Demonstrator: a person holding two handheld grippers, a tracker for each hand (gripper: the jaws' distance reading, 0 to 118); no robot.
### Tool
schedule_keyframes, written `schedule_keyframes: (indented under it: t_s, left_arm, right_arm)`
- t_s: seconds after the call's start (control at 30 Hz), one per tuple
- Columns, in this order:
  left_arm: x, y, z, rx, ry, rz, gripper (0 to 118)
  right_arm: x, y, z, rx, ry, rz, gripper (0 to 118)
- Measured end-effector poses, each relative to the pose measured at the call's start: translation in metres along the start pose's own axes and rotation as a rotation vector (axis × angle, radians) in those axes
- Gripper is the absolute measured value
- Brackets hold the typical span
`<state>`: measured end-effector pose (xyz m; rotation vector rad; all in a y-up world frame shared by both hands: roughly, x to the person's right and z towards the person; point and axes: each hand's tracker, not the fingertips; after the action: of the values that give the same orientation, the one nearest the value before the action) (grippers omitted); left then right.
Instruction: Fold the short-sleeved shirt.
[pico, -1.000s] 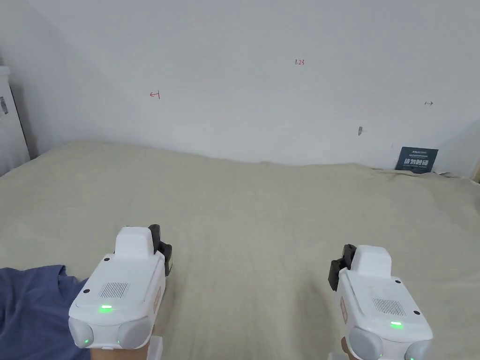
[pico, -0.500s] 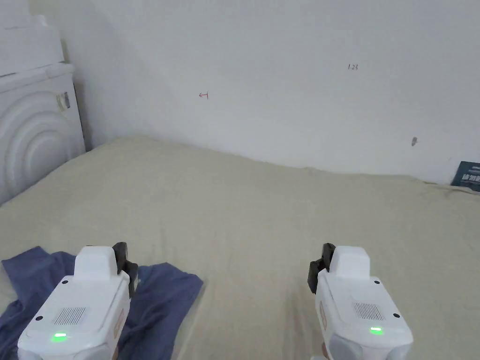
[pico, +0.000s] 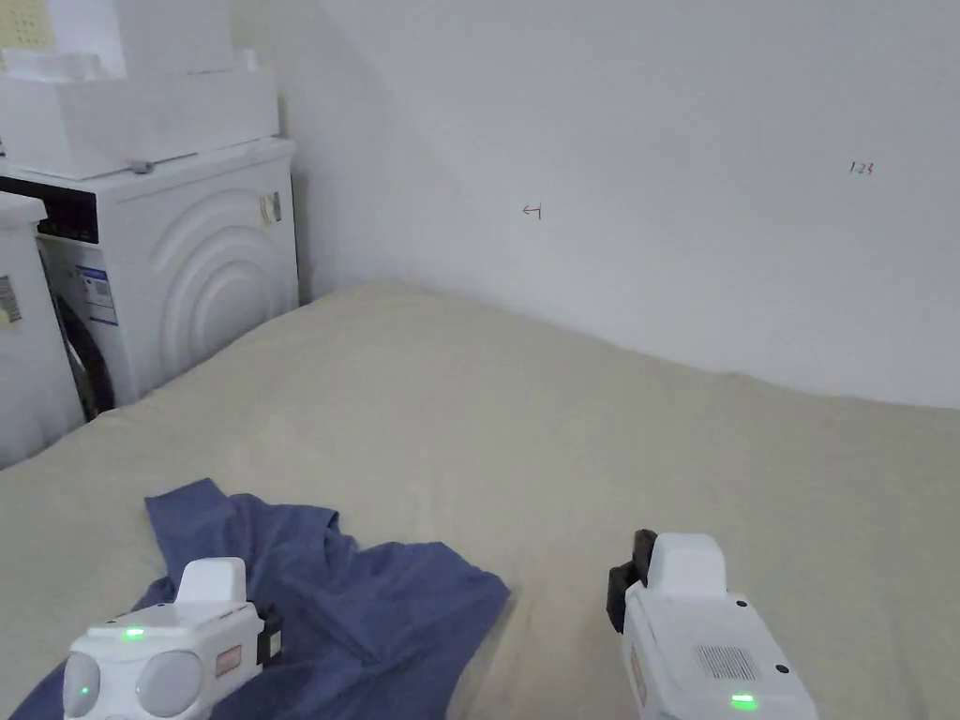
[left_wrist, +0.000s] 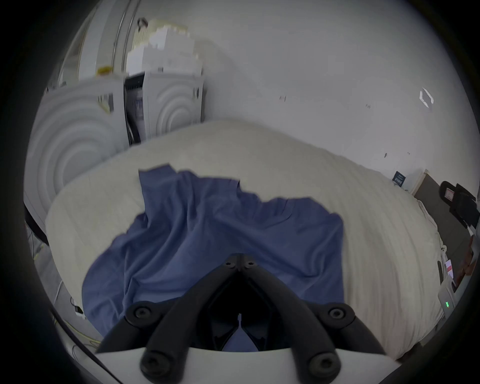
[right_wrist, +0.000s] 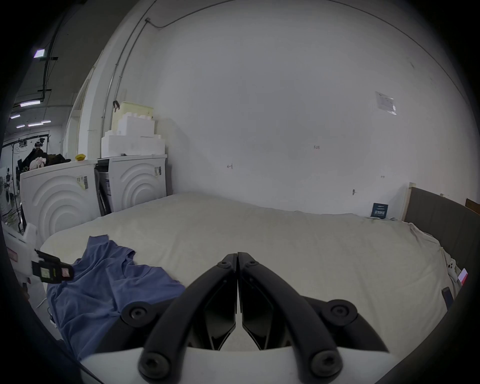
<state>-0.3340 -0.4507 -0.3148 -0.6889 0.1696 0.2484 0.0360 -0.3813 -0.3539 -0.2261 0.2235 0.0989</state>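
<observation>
The blue short-sleeved shirt (pico: 356, 609) lies crumpled and unfolded on the bed (pico: 581, 450), down at about 7 o'clock in the head view, one corner poking up toward the bed's far left edge and loose ripples running through the cloth. In the left gripper view the shirt (left_wrist: 213, 233) spreads wide across the beige sheet just ahead of the left claw (left_wrist: 240, 261), whose jaws are clenched tip to tip above the fabric with nothing between them. In the head view the left claw (pico: 267, 637) sits over the shirt's near part at 7 o'clock. The right claw (right_wrist: 237, 256) is likewise clenched, jaws pressed together and grasping nothing, over bare sheet; in the head view it (pico: 623, 581) stands at about 5 o'clock, apart from the shirt's right edge. Beyond the bed at 10 o'clock stands a white washing machine (pico: 197, 272) with foam blocks (pico: 141, 103) stacked on top, against a white wall (pico: 656, 187).
</observation>
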Motion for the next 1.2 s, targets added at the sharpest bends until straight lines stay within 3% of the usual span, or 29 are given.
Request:
schedule_keyframes:
  t_s: [0.03, 0.1, 0.17, 0.2, 0.27, 0.5, 0.57, 0.6, 0.67, 0.77, 0.9, 1.03, 1.13, 1.2]
  left_arm:
    - [-0.004, 0.000, -0.007, -0.022, 0.012, 0.007, 2]
    - [-0.002, 0.001, -0.008, -0.054, 0.014, 0.022, 22]
    - [-0.003, 0.002, -0.015, -0.087, 0.029, 0.027, 59]
    - [-0.003, 0.002, -0.019, -0.109, 0.027, 0.021, 71]
    - [0.006, 0.003, -0.015, -0.127, 0.027, -0.009, 77]
    - [0.031, -0.012, -0.032, -0.304, 0.058, -0.169, 71]
    - [0.042, -0.019, -0.024, -0.219, 0.098, -0.246, 65]
    - [0.047, -0.020, -0.022, -0.230, 0.103, -0.248, 56]
    - [0.055, -0.024, -0.017, -0.215, 0.093, -0.251, 26]
    - [0.063, -0.025, -0.018, -0.199, 0.103, -0.319, 0]
    - [0.069, -0.026, -0.015, -0.207, 0.132, -0.355, 0]
    - [0.057, -0.016, 0.003, -0.193, 0.079, -0.198, 0]
    - [0.053, -0.012, 0.025, -0.099, 0.038, -0.158, 0]
    - [0.038, 0.001, 0.005, -0.066, -0.005, -0.089, 0]
  right_arm:
    - [-0.002, -0.002, -0.002, -0.004, 0.007, 0.004, 0]
    - [-0.006, -0.004, -0.006, -0.016, 0.015, 0.011, 0]
    - [-0.010, -0.004, -0.005, -0.027, 0.024, 0.016, 0]
    - [-0.012, -0.005, -0.004, -0.033, 0.026, 0.019, 0]
    - [-0.013, -0.007, -0.005, -0.043, 0.029, 0.027, 0]
    - [-0.006, -0.017, -0.015, -0.077, 0.025, 0.036, 0]
    - [-0.007, -0.016, -0.012, -0.082, 0.022, 0.036, 0]
    - [-0.008, -0.015, -0.009, -0.083, 0.021, 0.036, 0]
    - [-0.007, -0.015, -0.008, -0.086, 0.018, 0.037, 0]
    - [-0.006, -0.014, -0.005, -0.091, 0.015, 0.041, 0]
    - [0.000, -0.018, -0.008, -0.092, 0.012, 0.046, 0]
    - [0.002, -0.017, -0.003, -0.094, 0.004, 0.045, 0]
    - [0.009, -0.019, -0.005, -0.093, -0.002, 0.036, 0]
    - [0.011, -0.019, -0.004, -0.092, -0.005, 0.034, 0]
